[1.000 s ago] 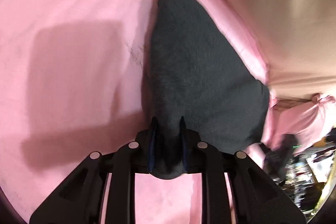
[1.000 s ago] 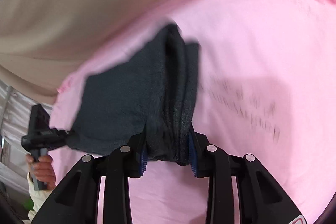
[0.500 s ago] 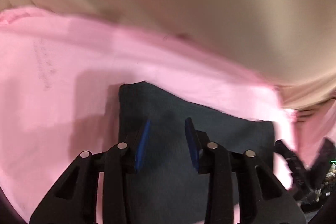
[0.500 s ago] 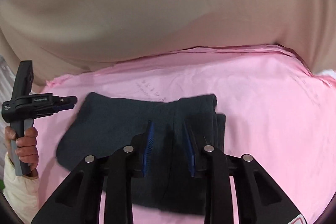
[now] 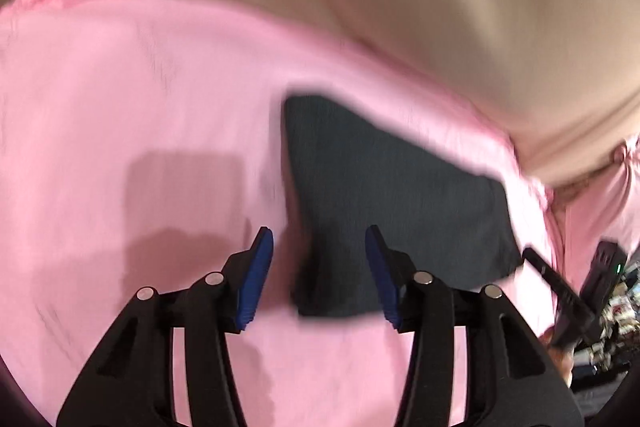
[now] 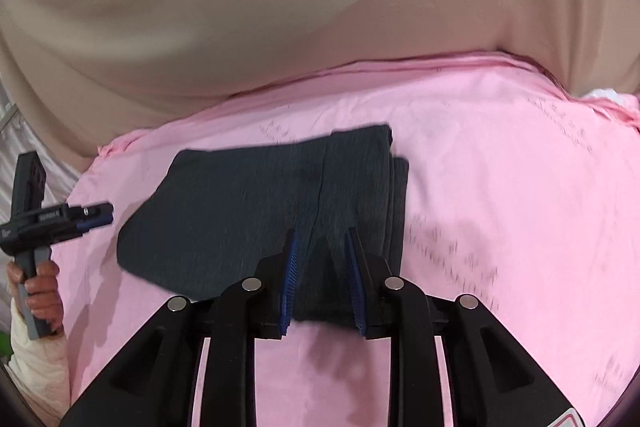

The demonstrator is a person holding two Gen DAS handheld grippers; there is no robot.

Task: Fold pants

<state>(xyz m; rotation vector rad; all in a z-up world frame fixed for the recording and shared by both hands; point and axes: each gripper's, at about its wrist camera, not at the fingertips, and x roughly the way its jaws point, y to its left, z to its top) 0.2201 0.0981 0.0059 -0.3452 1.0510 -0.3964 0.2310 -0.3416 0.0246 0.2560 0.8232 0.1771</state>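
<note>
— While both tools hang over the cloth, how do they stand?

— Wide apart on the left: the left hand-held gripper (image 5: 319, 273) has its blue pads (image 5: 256, 281) spread, with nothing between them. The near left corner of the pants (image 5: 384, 207) shows in the gap, lying below, not pinched.

— And the other one?

— The right hand-held gripper (image 6: 322, 281) is parted too, more narrowly, and grips nothing. Its fingers frame the near edge of the pants (image 6: 256, 211), by the stacked folds on that side; I cannot tell whether the tips touch the fabric.

— Where do the pants lie?

— Flat on the pink sheet (image 6: 500, 187) as a dark, roughly rectangular folded bundle, near the far edge where the sheet meets a beige backdrop (image 6: 300, 7). In the right wrist view the left hand-held gripper (image 6: 90, 217) shows at the left, just off the bundle's left end, held in the person's hand (image 6: 40, 291).

— What differs from a second ago?

— Then each tool was clamped on the cloth, which hung lifted in a drooping sheet. Half a second ago both had let go, with the bundle down. Since then the left one has opened wider and shifted toward the bundle's left corner.
</note>
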